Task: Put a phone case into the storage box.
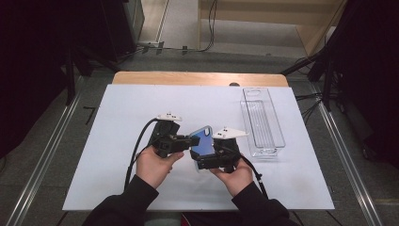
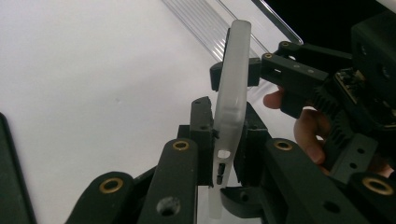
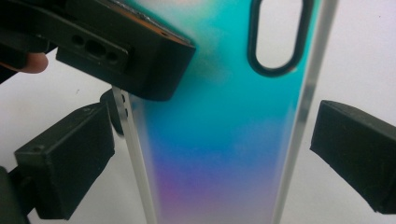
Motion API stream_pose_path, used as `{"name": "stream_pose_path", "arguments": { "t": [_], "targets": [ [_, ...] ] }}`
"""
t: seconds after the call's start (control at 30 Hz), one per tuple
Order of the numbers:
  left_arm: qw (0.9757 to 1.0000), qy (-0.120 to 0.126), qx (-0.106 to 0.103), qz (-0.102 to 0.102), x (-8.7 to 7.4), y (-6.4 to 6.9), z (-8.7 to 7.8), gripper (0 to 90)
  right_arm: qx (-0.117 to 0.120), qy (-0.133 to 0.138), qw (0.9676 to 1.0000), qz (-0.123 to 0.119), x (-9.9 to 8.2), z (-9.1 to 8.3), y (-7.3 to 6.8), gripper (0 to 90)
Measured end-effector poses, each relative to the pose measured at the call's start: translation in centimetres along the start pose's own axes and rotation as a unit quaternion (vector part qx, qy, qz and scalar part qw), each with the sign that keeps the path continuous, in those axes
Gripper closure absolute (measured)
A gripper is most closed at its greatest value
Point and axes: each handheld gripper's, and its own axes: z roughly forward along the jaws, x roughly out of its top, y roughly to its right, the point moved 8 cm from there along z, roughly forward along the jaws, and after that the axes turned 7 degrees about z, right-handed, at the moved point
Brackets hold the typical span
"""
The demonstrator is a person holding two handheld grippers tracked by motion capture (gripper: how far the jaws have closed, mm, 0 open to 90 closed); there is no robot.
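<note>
Both grippers meet at the phone case [image 1: 201, 140] above the table [image 1: 117, 141]: left gripper [image 2: 227, 140] clamps its edge, right gripper [image 3: 210, 154] stands wide, seemingly not touching, so it should close gently.

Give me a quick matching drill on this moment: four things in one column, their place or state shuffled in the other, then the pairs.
1. phone case
2. clear tray
3. left gripper
4. right gripper

A. jaws apart, either side of the case's long edges
B. empty, at the table's right
C. clamped across the case's thin edge
D. blue-to-purple, held up between both hands

Pairs: 1-D, 2-B, 3-C, 4-A
</note>
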Motion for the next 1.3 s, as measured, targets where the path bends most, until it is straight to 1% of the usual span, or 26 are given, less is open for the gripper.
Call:
{"name": "stream_pose_path", "arguments": {
  "t": [0.1, 0.13, 0.17, 0.2, 0.23, 0.37, 0.4, 0.43, 0.47, 0.5, 0.53, 0.57, 0.6, 0.67, 0.77, 0.83, 0.87, 0.9, 0.93, 1.0, 1.03, 1.1, 1.13, 1.17, 1.23, 1.3],
  "targets": [
    [1.0, -0.001, 0.002, 0.003, -0.1, 0.2, 0.0, 81.0, -0.002, 0.002, 1.0, -0.005, 0.1, 0.2, 0.0, 0.4],
    [1.0, 0.0, 0.002, 0.003, -0.2, 0.3, 0.1, 81.0, 0.003, 0.003, 1.0, -0.008, 0.1, 0.2, -0.1, 7.3],
    [1.0, 0.0, 0.001, 0.002, -0.2, 0.3, 0.1, 81.0, 0.003, 0.003, 1.0, -0.008, 0.1, 0.2, -0.1, 7.3],
    [1.0, 0.0, 0.002, 0.003, -0.2, 0.3, 0.1, 80.9, 0.004, 0.001, 1.0, -0.007, 0.1, 0.2, -0.1, 11.3],
    [1.0, 0.0, 0.001, 0.002, -0.2, 0.3, 0.1, 80.9, 0.012, 0.002, 0.9999, -0.007, 0.1, 0.2, -0.2, 14.3],
    [1.0, 0.006, -0.001, 0.001, 0.0, 0.4, -0.1, 80.4, 0.01, 0.005, 0.9998, -0.017, 0.3, 0.0, -0.3, 15.5],
    [1.0, 0.006, -0.003, 0.003, 0.0, 0.4, -0.2, 79.9, 0.012, 0.005, 0.9998, -0.015, 0.3, 0.0, -0.4, 15.6],
    [0.9999, 0.01, -0.003, 0.001, 0.1, 0.4, -0.3, 77.6, 0.014, 0.006, 0.9998, -0.015, 0.4, -0.1, -0.4, 15.7],
    [0.9999, 0.009, -0.004, 0.004, 0.2, 0.5, -0.4, 72.8, 0.014, 0.004, 0.9998, -0.012, 0.4, -0.2, -0.3, 15.7],
    [0.9999, 0.009, -0.002, 0.008, 0.3, 0.5, -0.5, 72.8, 0.014, 0.004, 0.9998, -0.012, 0.4, -0.2, -0.3, 15.7],
    [0.9999, 0.014, 0.001, 0.009, 0.4, 0.6, -0.6, 70.7, 0.015, 0.003, 0.9998, -0.013, 0.4, -0.2, -0.2, 15.7],
    [0.9999, 0.013, 0.002, 0.01, 0.5, 0.6, -0.7, 69.4, 0.016, 0.002, 0.9998, -0.013, 0.4, -0.1, -0.2, 15.7],
    [0.9999, 0.014, 0.0, 0.01, 0.5, 0.6, -0.9, 66.0, 0.016, -0.003, 0.9998, -0.011, 0.3, -0.1, -0.1, 15.7],
    [0.9998, 0.018, -0.004, 0.008, 0.6, 0.7, -1.1, 64.5, 0.015, -0.004, 0.9998, -0.012, 0.2, 0.0, 0.0, 15.7],
    [0.9998, 0.015, -0.007, 0.006, 0.7, 0.7, -1.4, 61.7, 0.017, -0.004, 0.9997, -0.014, 0.2, 0.0, 0.1, 15.7],
    [0.9998, 0.016, -0.01, 0.003, 0.7, 0.6, -1.6, 58.0, 0.016, -0.004, 0.9998, -0.015, 0.2, 0.0, 0.3, 15.7],
    [0.9997, 0.021, -0.012, 0.005, 0.8, 0.6, -1.7, 52.3, 0.015, -0.004, 0.9998, -0.015, 0.3, -0.1, 0.5, 15.7],
    [0.9996, 0.024, -0.015, 0.007, 0.8, 0.6, -1.9, 52.3, 0.015, -0.004, 0.9998, -0.015, 0.3, -0.1, 0.5, 15.7],
    [0.9994, 0.03, -0.018, 0.008, 0.9, 0.6, -2.0, 49.2, 0.016, -0.004, 0.9997, -0.017, 0.3, -0.1, 0.6, 15.7],
    [0.999, 0.031, -0.033, 0.007, 0.9, 0.6, -2.1, 44.4, 0.017, -0.002, 0.9997, -0.015, 0.4, -0.2, 0.8, 15.7],
    [0.9988, 0.033, -0.035, 0.01, 0.9, 0.6, -2.2, 43.1, 0.018, -0.001, 0.9997, -0.016, 0.4, -0.2, 0.9, 15.7],
    [0.9985, 0.035, -0.033, 0.025, 0.8, 0.5, -2.4, 39.1, 0.02, -0.002, 0.9996, -0.018, 0.4, -0.3, 1.1, 15.7],
    [0.998, 0.032, -0.039, 0.037, 0.7, 0.4, -2.5, 37.4, 0.02, -0.002, 0.9996, -0.019, 0.5, -0.4, 1.2, 15.7],
    [0.998, 0.032, -0.039, 0.037, 0.7, 0.4, -2.5, 35.7, 0.02, -0.002, 0.9996, -0.019, 0.5, -0.4, 1.2, 15.7],
    [0.9975, 0.03, -0.043, 0.047, 0.5, 0.4, -2.6, 35.1, 0.022, -0.002, 0.9995, -0.022, 0.6, -0.5, 1.4, 15.7],
    [0.9969, 0.026, -0.047, 0.059, 0.3, 0.4, -2.6, 34.0, 0.03, -0.001, 0.9993, -0.023, 0.8, -0.7, 1.7, 15.7]
  ]
}}
